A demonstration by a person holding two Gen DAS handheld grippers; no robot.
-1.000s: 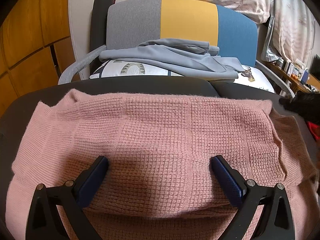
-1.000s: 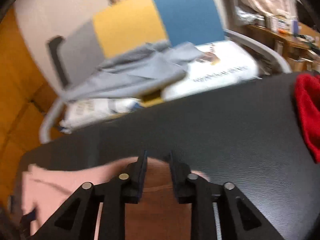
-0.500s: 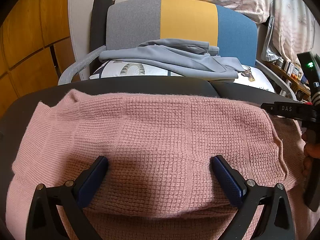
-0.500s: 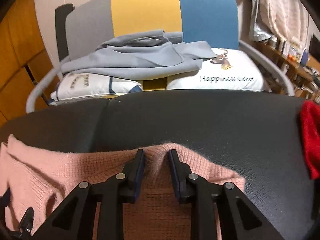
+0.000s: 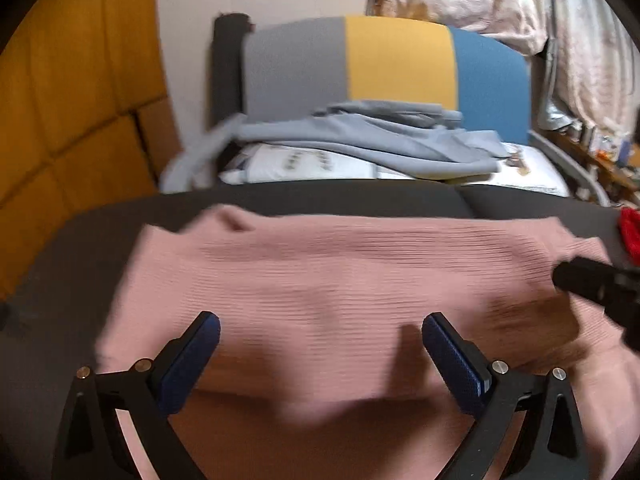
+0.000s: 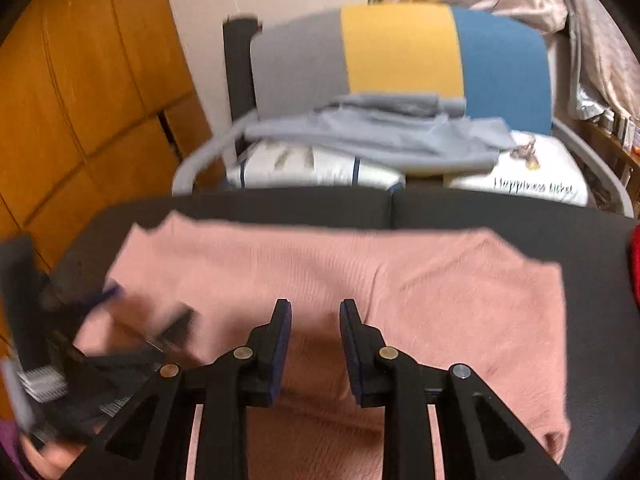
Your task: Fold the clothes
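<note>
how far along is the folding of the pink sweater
Partly done, it seems: the pink sweater lies as a doubled rectangle on the dark table. In hand: nothing clearly; the left hand-held gripper is open above the knit, the right hand-held gripper narrowly parted with no fabric between. Left: probably another fold, plus the red garment.

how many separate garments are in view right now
3: a pink knitted sweater spread on the black table, a red fabric item at the table's right edge, and a grey garment draped on the chair. More may lie out of frame.

Pink knitted sweater (image 6: pixel 420 292) lies on a matt black table (image 6: pixel 520 216).
</note>
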